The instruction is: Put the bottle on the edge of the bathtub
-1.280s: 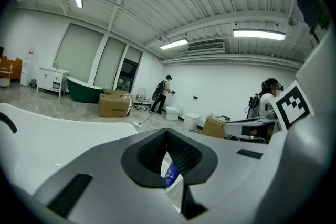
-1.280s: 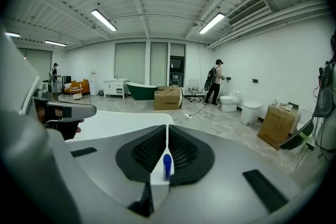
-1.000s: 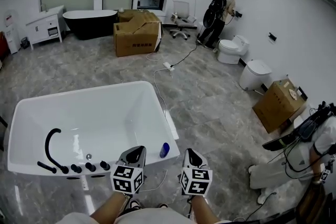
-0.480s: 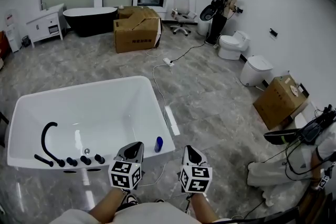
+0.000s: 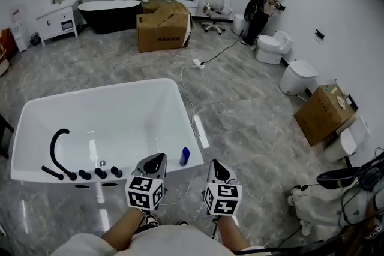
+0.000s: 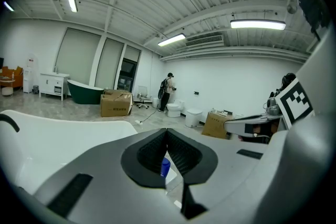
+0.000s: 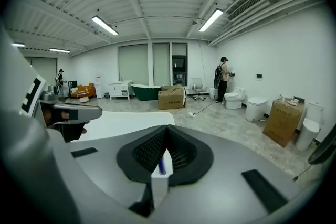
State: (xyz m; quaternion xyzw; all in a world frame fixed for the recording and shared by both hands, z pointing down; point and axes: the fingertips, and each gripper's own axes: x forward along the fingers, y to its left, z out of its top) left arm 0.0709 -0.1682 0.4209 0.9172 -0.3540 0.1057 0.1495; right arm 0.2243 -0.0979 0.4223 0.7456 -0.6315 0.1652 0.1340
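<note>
Change: almost nothing has shifted. The small blue plastic bottle stands on the same spot of the white rectangular bathtub as before. Both grippers hang where they were, by the tub's near rim. Only the head view has tilted a little.

Tub, left end: a curved black spout and a row of black knobs sit on the tub's near rim, well apart from the bottle.

Left gripper: grey, carrying a marker cube, held by the tub's near rim to the left of the bottle and not touching it. Its fingers are together with nothing clamped. The bottle shows only as a blue speck beyond them.

Bottle: upright on the tub's near rim, close to the tub's right-hand corner, free of both grippers.

Right gripper: outside the tub, just past its right-hand corner, near the bottle but apart from it. Its fingers are pressed together and empty. A strip of white rim and the bottle show past them.

Step in hand: from how things lie, the placing looks done and the release over. This reads as standing back from the tub.

Next move: probably only keeping both grippers clear of the tub's rim. The bottle is slim and stands on a narrow ledge, so a nudge could tip it into the tub or onto the floor. Any re-seating would need one pair of fingers opened first.
</note>
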